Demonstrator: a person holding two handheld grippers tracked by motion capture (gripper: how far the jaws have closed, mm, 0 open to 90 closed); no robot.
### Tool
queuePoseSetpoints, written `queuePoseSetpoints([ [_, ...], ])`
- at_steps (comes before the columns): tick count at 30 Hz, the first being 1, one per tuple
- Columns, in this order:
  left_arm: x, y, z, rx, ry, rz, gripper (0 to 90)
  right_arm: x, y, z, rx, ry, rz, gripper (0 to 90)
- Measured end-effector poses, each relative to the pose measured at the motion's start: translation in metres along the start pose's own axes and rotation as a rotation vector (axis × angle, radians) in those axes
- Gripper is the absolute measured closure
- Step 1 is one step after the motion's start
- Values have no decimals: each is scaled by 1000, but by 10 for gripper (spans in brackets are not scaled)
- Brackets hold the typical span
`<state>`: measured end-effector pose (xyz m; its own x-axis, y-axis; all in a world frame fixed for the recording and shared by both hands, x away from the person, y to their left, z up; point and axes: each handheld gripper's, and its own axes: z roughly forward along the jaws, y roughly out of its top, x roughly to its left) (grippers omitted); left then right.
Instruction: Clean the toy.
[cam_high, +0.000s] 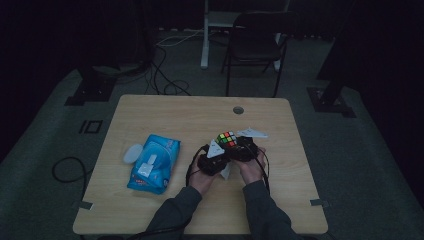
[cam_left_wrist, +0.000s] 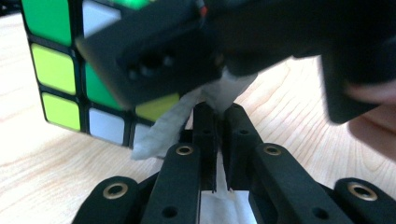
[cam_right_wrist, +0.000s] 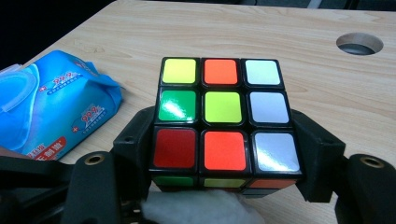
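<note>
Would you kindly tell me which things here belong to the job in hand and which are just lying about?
In use: cube, held by the right gripper; wipe, pinched by the left gripper.
Lying about: wipes pack, chair, cables.

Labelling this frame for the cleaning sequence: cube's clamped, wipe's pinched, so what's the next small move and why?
Probably rub the white wet wipe along the lower side of the multicoloured puzzle cube. The right hand-held gripper is shut on the cube's two sides, holding it over the light wooden table, and the left hand-held gripper pinches the wipe right beside that face, so a short stroke seems all that is left.
</note>
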<state>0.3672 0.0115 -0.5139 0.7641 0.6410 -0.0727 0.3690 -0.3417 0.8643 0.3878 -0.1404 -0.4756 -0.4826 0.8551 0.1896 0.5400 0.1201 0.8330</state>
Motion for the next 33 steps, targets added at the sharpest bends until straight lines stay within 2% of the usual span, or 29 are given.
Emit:
queuePoseSetpoints([
  [6,1,-3,4,13,1,-12,859,-1,0,-1,0,0,1,340],
  [18,-2,5,0,-29,-8,9,861,1,0,-1,-3,15,8,340],
  [20,-2,4,2,-21,-7,11,860,1,1,-1,-2,28,20,340],
  [26,4,-5,9,25,5,-2,860,0,1,-3,-10,19,20,340],
  [33,10,-9,4,42,23,-12,859,-5,2,-7,-17,12,22,340],
])
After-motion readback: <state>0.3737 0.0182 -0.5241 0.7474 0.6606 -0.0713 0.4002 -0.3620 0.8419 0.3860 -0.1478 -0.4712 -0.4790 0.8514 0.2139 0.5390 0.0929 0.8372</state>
